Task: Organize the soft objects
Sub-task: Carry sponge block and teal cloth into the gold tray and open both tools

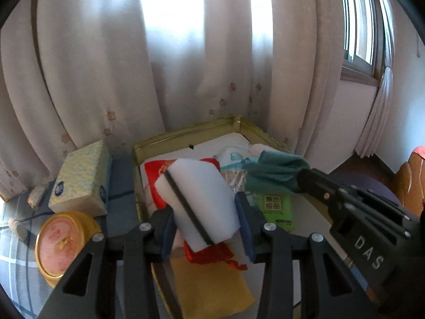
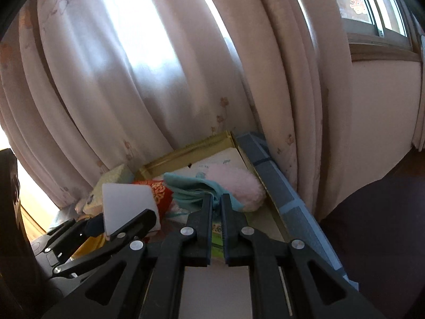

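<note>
- My left claw point(image 1: 204, 210) grips a white sponge point(image 1: 198, 199) by its sides, above the gold tray point(image 1: 186, 133).
- My right claw point(image 2: 217, 207) is clenched on a teal cloth point(image 2: 191, 188), which hangs over the tray's far side.
- Below the sponge lie a red packet point(image 1: 156, 170) and a yellow cloth point(image 1: 212, 287).
- I judge it best to lower each thing onto a bare spot in the tray, then let go gently so nothing tumbles.
</note>
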